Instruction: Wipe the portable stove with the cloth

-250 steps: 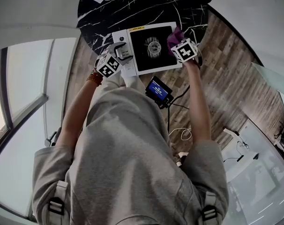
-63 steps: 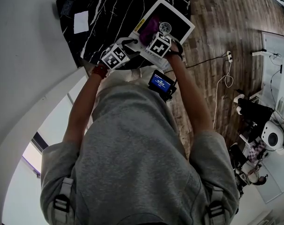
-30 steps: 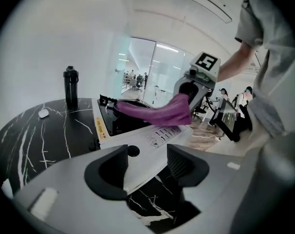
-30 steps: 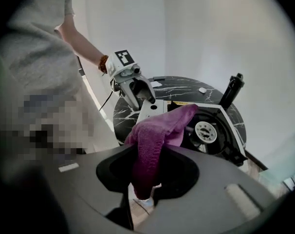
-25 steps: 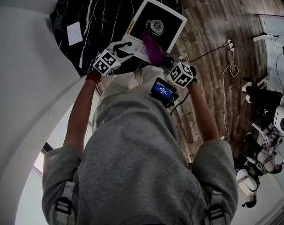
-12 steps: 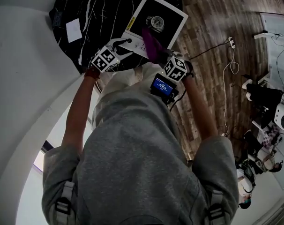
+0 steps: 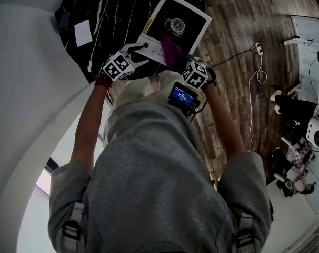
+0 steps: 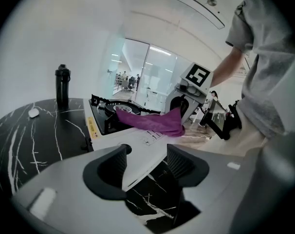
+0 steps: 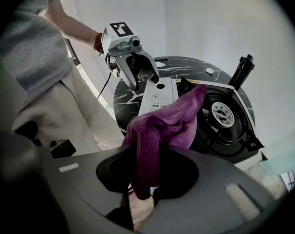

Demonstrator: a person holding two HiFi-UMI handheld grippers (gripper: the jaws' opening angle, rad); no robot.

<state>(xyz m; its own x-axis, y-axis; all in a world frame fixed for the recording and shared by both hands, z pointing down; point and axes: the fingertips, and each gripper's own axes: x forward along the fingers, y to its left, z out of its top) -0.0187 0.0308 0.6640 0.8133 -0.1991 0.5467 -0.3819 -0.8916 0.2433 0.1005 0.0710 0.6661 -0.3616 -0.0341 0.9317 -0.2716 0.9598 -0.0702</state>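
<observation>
The portable stove (image 7: 183, 12) is white with a black top and a round burner (image 9: 220, 115), and it stands on the black marble table (image 7: 117, 15). My left gripper (image 7: 140, 49) grips the stove's near corner (image 8: 133, 143), with a pad on each side of it. My right gripper (image 7: 179, 61) is shut on a purple cloth (image 9: 167, 123). It hangs just off the stove's near edge. The cloth (image 7: 170, 47) stretches from the jaws up onto the stove's black top. In the left gripper view the cloth (image 8: 150, 123) lies draped over the stove's edge.
A black bottle (image 8: 63, 84) stands on the table beyond the stove. A white sheet (image 7: 81, 31) lies on the table to the left. A small device with a blue screen (image 7: 181, 96) hangs at the person's waist. Cables (image 7: 257, 62) run over the wood floor to the right.
The right gripper was over the stove top with the cloth. It has since drawn back to the near edge, trailing the cloth. In the last second it barely shifted. The left gripper kept its hold.
</observation>
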